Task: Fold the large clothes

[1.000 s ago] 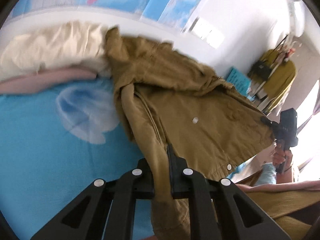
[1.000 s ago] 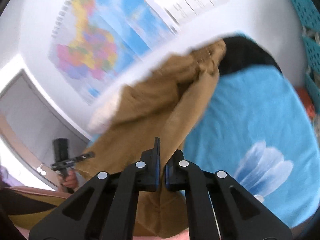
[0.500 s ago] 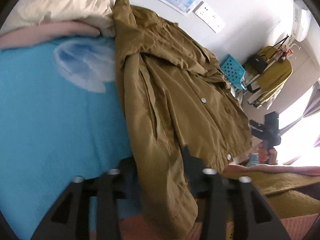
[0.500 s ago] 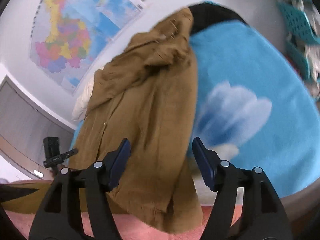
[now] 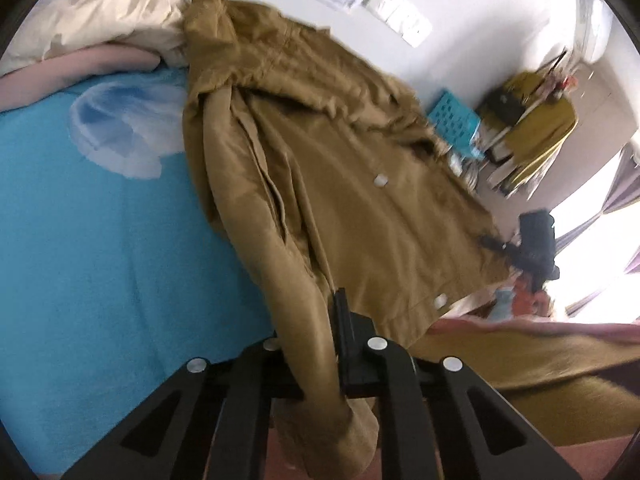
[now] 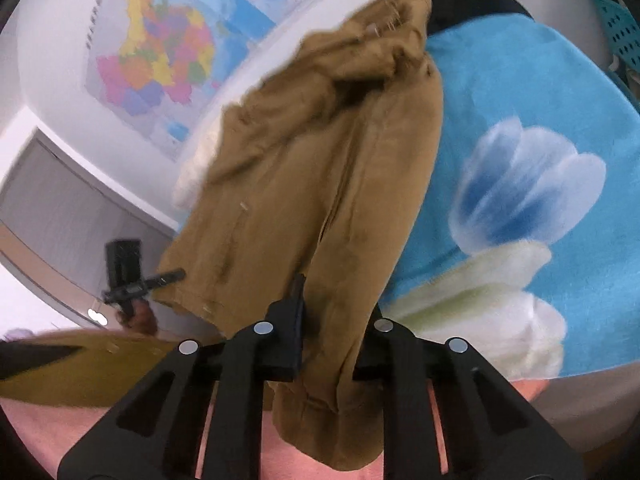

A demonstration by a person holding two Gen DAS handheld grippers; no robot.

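Jacket: We see a large tan jacket point(image 5: 340, 200) spread front-up across a bright blue bedspread point(image 5: 100, 240), its white snap buttons point(image 5: 380, 180) showing down the middle.
Jacket position: Its collar end lies toward the wall; its hem reaches the near edge of the bed, and both sleeves hang down over that edge toward us.
Left gripper: Our left gripper point(image 5: 316, 344) has one sleeve running between its black fingers point(image 5: 344, 320), which are clamped onto the cloth; the cuff dangles below them.
Right gripper: Our right gripper point(image 6: 332, 320) has the other sleeve bunched between its fingers point(image 6: 294, 320); they press against the fabric from both sides and hold it.
Across views: Each camera catches the other gripper far off beside the jacket's hem.
Bedspread: It carries a large print of a pale blue and white flower point(image 6: 528, 192), just beside the jacket.
Bedding: A cream quilt point(image 5: 104, 16) and a pink roll point(image 5: 72, 72) are heaped near the collar.
Wall: A colourful map point(image 6: 160, 48) hangs behind the bed.
Room: A turquoise basket point(image 5: 456, 112) and a clothes rack with a mustard garment point(image 5: 536, 128) stand well apart from the bed.
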